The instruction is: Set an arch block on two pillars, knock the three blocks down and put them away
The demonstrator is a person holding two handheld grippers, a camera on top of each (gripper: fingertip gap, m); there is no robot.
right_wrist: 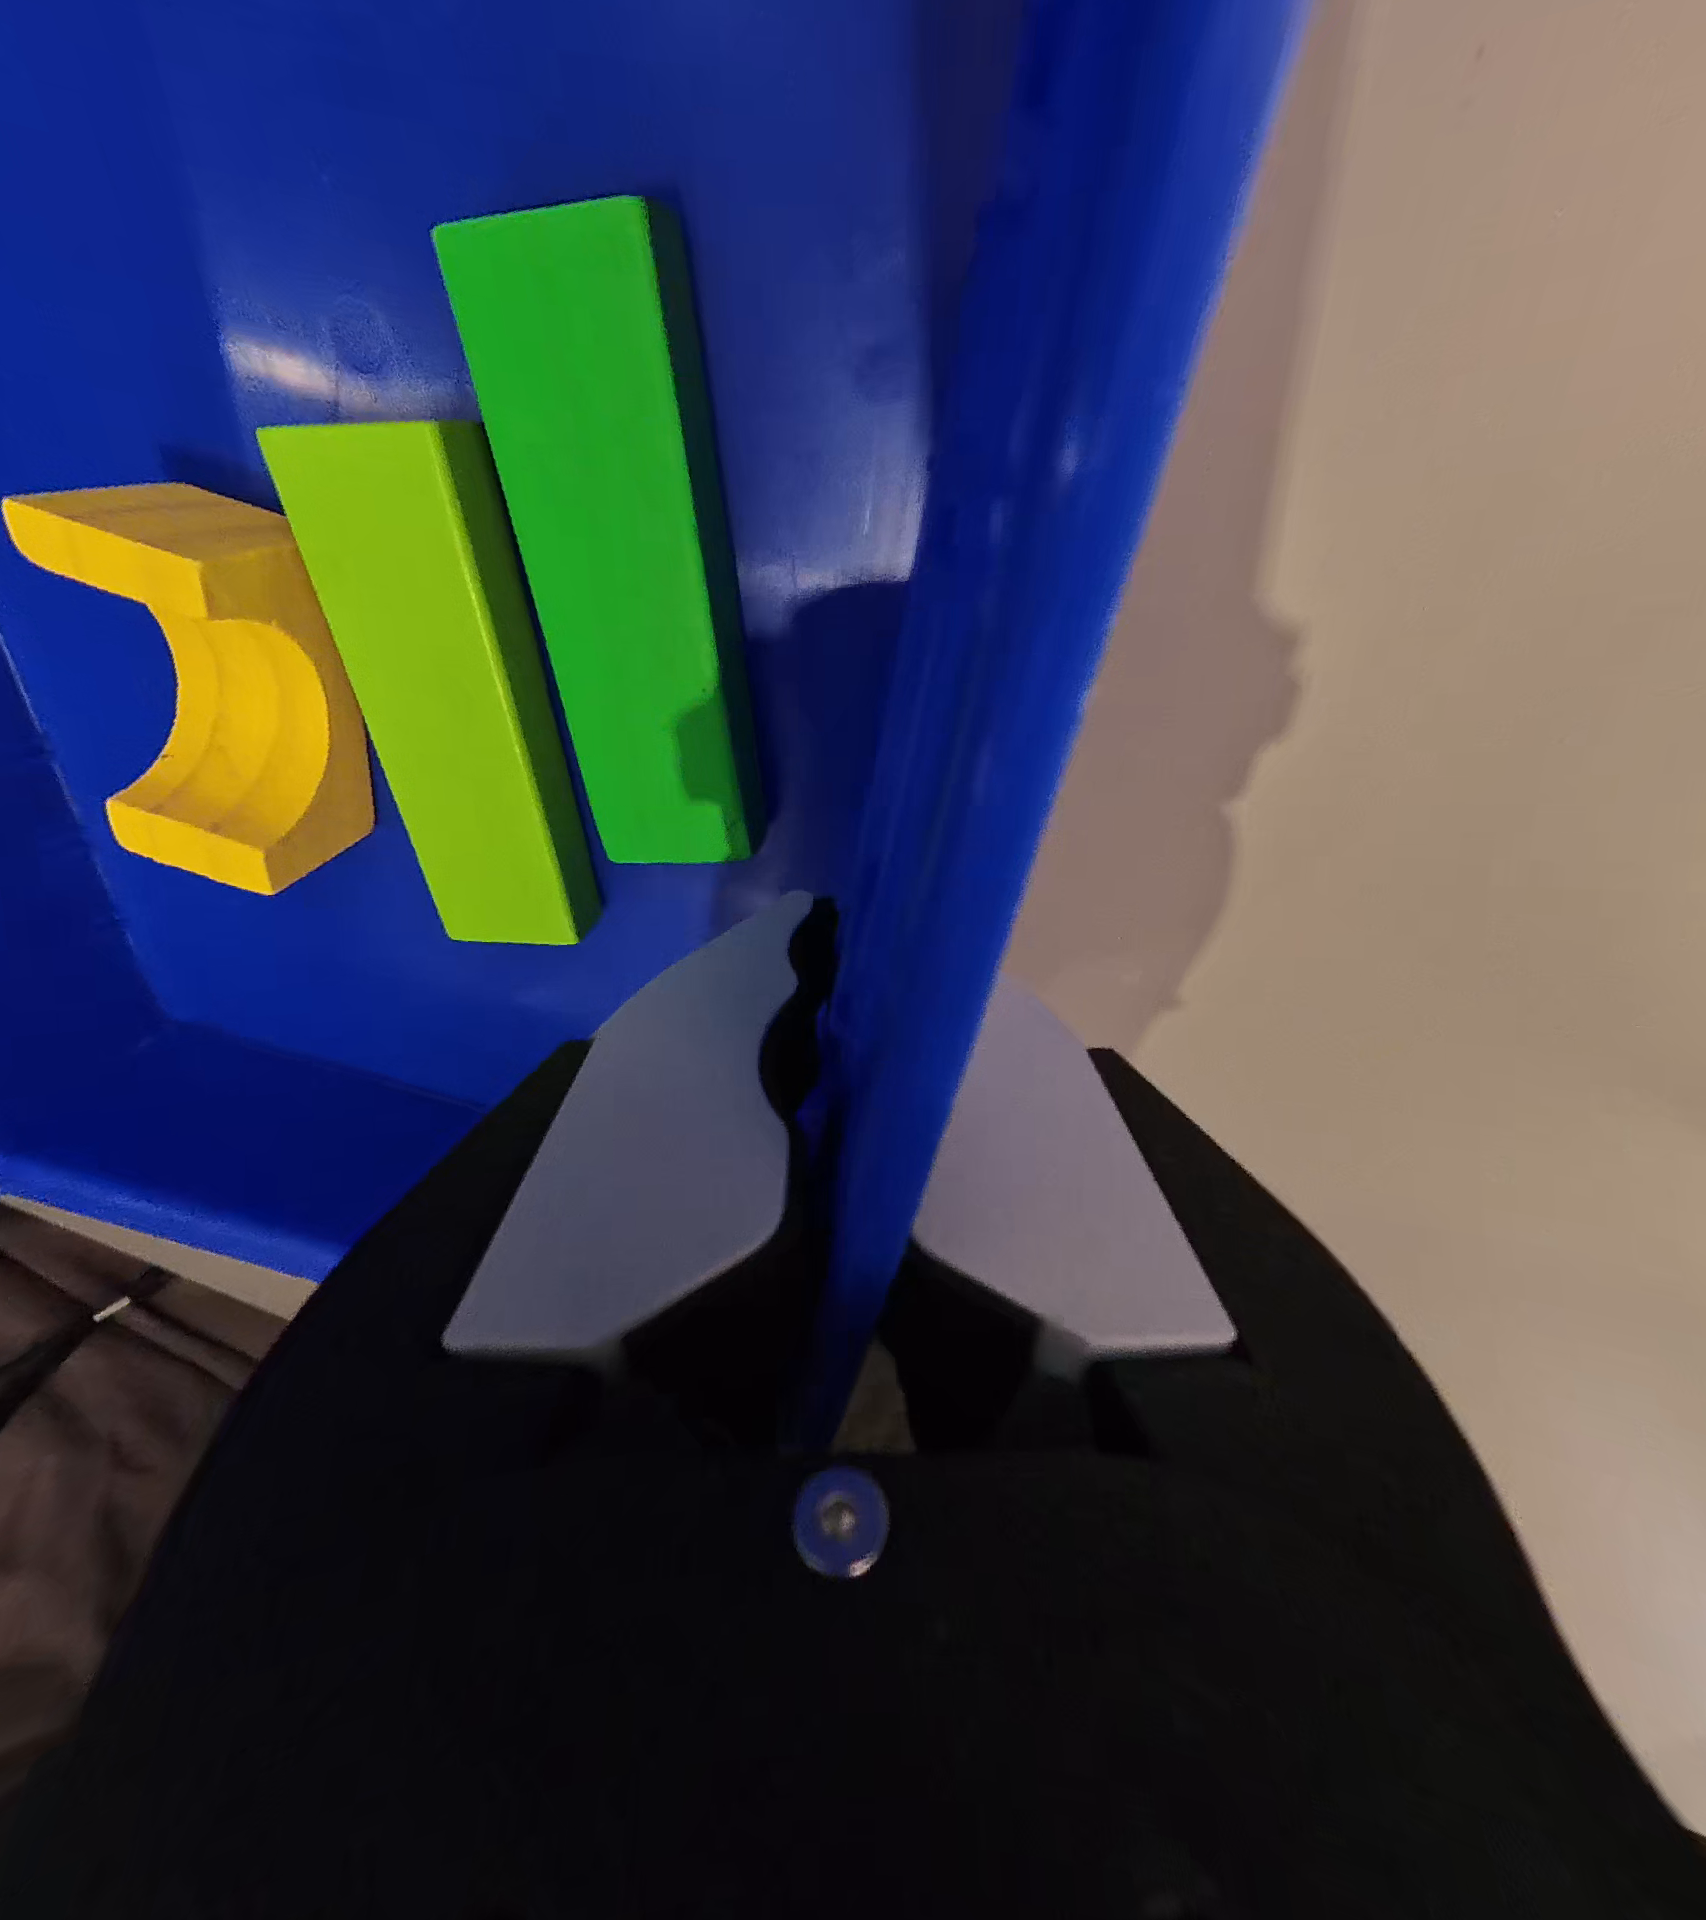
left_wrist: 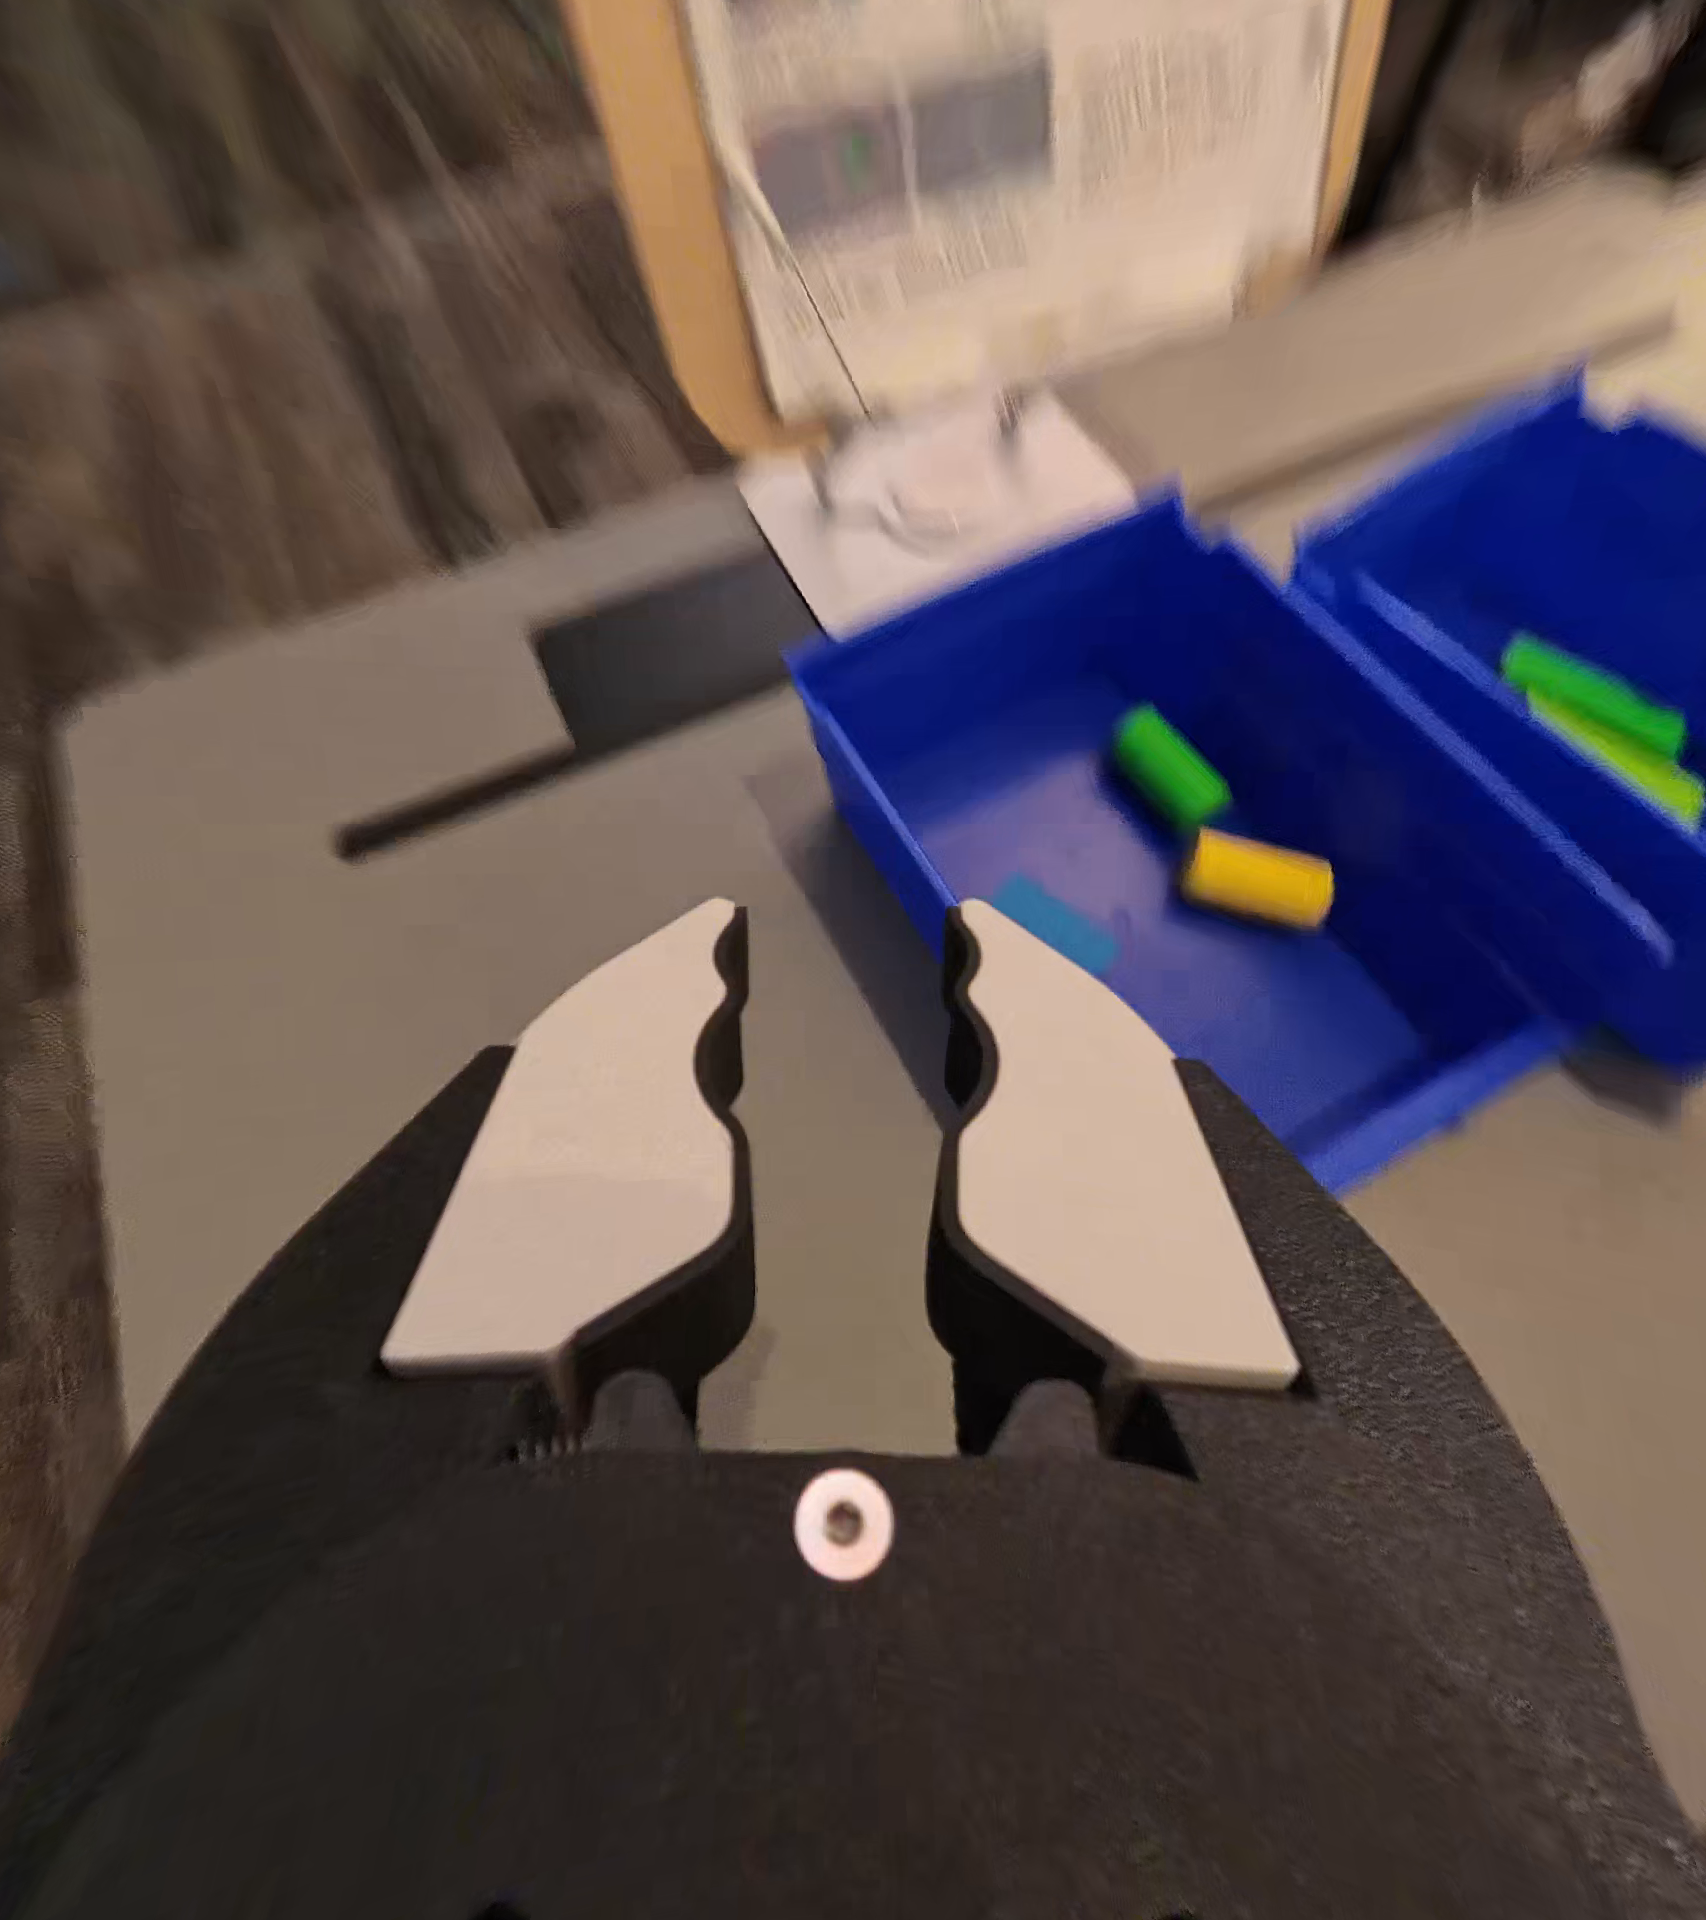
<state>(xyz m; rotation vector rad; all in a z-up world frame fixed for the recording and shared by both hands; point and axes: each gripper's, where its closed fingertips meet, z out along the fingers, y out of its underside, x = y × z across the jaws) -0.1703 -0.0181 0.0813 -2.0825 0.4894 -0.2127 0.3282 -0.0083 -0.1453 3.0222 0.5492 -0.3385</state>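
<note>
In the right wrist view a yellow arch block point(right_wrist: 236, 686), a light green pillar block point(right_wrist: 433, 686) and a dark green pillar block point(right_wrist: 610, 520) lie flat side by side on the floor of a blue bin point(right_wrist: 49, 260). My right gripper point(right_wrist: 890, 956) is shut on that bin's right side wall point(right_wrist: 974, 623), one finger inside and one outside. My left gripper point(left_wrist: 844, 925) is open and empty above the grey table point(left_wrist: 309, 987). The left wrist view is blurred. It shows the same bin point(left_wrist: 1431, 566) at far right with the green blocks point(left_wrist: 1597, 717) in it.
A second blue bin point(left_wrist: 932, 707) stands just right of my left gripper and holds a green cylinder point(left_wrist: 1171, 769) and a yellow cylinder point(left_wrist: 1259, 878). A dark slot point(left_wrist: 454, 805) runs across the table. A wood-framed panel point(left_wrist: 662, 208) stands behind. Carpet lies to the left. There is about 55 centimeters between the tips of the two grippers.
</note>
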